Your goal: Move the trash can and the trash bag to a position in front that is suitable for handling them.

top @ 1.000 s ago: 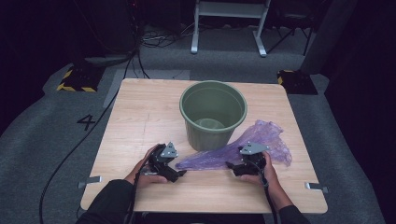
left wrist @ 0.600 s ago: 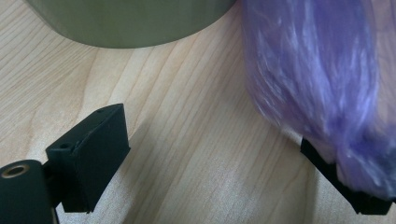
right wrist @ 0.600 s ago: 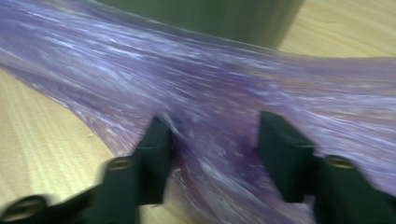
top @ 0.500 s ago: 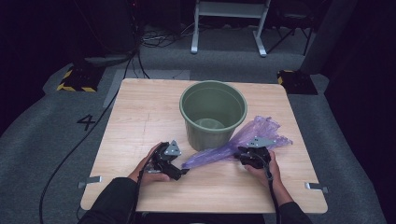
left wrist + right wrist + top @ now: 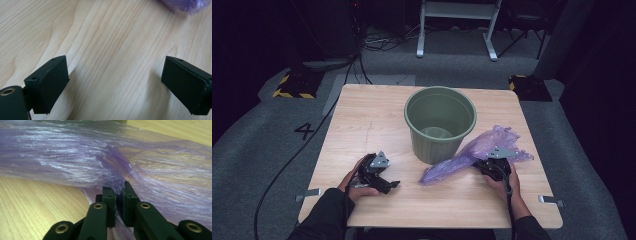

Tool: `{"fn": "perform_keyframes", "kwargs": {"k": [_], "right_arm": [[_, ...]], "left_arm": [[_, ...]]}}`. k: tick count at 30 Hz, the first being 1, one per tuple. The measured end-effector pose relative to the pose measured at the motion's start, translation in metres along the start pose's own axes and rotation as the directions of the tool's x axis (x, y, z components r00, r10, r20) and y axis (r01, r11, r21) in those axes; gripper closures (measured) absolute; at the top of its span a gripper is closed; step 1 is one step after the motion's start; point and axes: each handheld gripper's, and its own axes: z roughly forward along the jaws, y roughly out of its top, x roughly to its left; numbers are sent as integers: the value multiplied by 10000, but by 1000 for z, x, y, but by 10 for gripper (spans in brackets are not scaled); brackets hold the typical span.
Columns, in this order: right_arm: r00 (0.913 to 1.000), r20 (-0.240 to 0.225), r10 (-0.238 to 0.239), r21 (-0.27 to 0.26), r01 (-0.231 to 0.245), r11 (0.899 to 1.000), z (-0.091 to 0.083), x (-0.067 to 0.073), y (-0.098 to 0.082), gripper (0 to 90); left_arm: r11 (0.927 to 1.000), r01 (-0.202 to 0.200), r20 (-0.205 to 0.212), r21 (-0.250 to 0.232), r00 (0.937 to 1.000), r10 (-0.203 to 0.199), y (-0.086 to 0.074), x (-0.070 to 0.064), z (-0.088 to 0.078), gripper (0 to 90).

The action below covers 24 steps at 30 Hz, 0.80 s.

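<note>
Low at the right of the high view, the right gripper [image 5: 490, 167] has just been closing its jaws and now pinches the purple plastic bag [image 5: 477, 152], which lies on the table [image 5: 372, 115] just beside the green bucket [image 5: 440, 122]. Lower left, the left gripper [image 5: 387, 182] holds its jaws wide over bare wood.

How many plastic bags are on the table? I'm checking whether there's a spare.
1: the purple bag lies right of the green bin, pinched by the right gripper. Another inside the bin could be hidden.
</note>
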Motion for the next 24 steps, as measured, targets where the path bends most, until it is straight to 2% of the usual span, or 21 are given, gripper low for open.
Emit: {"fn": "perform_keyframes", "kwargs": {"k": [5, 14, 18, 24], "right_arm": [[10000, 91, -12, -175, 14, 9998, -1, -3, 1, 862], [9992, 398, 11, -797, 21, 9968, -11, -8, 6, 874], [9993, 377, -66, -1122, 108, 9936, -18, -7, 9, 877], [9995, 295, -152, -1692, 200, 9854, -28, -5, 16, 881]], "left_arm": [[9998, 209, -175, -33, 9996, -210, -11, 4, -10, 71], [9989, 469, -428, -40, 9980, -470, -22, 0, -21, 71], [9980, 630, -569, -74, 9964, -633, -32, 2, -30, 71], [9978, 655, -590, -43, 9961, -656, -33, 4, -31, 66]]}}
